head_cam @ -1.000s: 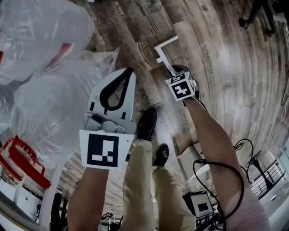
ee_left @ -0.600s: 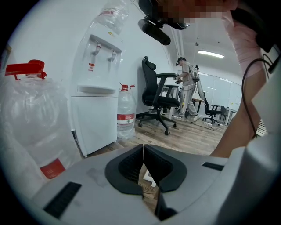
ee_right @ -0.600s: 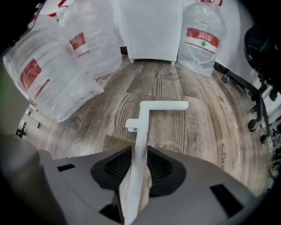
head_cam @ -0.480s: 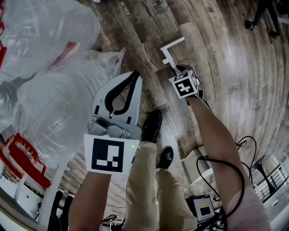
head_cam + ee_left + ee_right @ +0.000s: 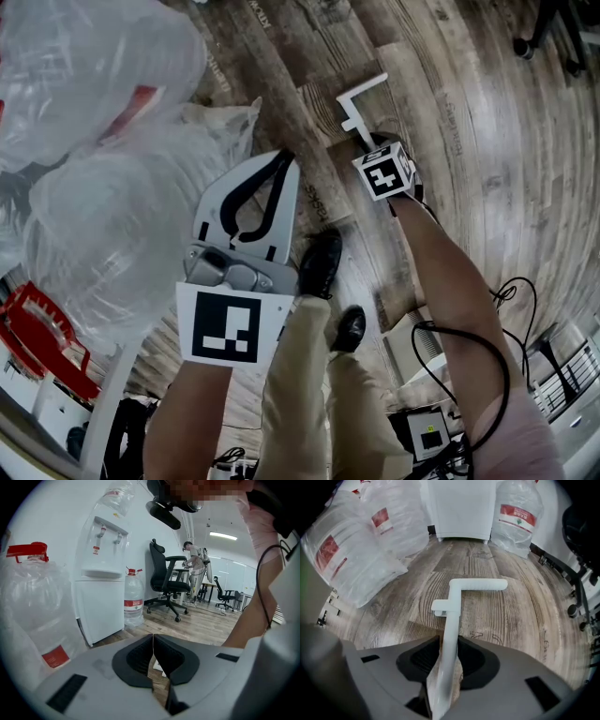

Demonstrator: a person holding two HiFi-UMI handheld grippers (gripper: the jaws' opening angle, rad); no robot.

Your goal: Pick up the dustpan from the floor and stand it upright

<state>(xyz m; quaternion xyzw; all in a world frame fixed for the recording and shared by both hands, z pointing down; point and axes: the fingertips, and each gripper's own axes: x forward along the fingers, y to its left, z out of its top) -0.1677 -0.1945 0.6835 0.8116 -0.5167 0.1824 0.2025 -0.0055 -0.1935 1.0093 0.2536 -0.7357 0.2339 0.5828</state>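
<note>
Dustpan handle stays clamped in right gripper, barely moved; left gripper stays closed, empty.

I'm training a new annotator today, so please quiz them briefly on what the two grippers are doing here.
1. True or false: the right gripper is shut on the white dustpan handle.
2. On the left gripper, the fingers are: A) closed together on nothing, B) wide apart, C) clamped on a bottle.
3. Fill in: in the left gripper view, the water bottle stands on the floor beside the white water ____.
Key: 1 true; 2 A; 3 dispenser.
</note>
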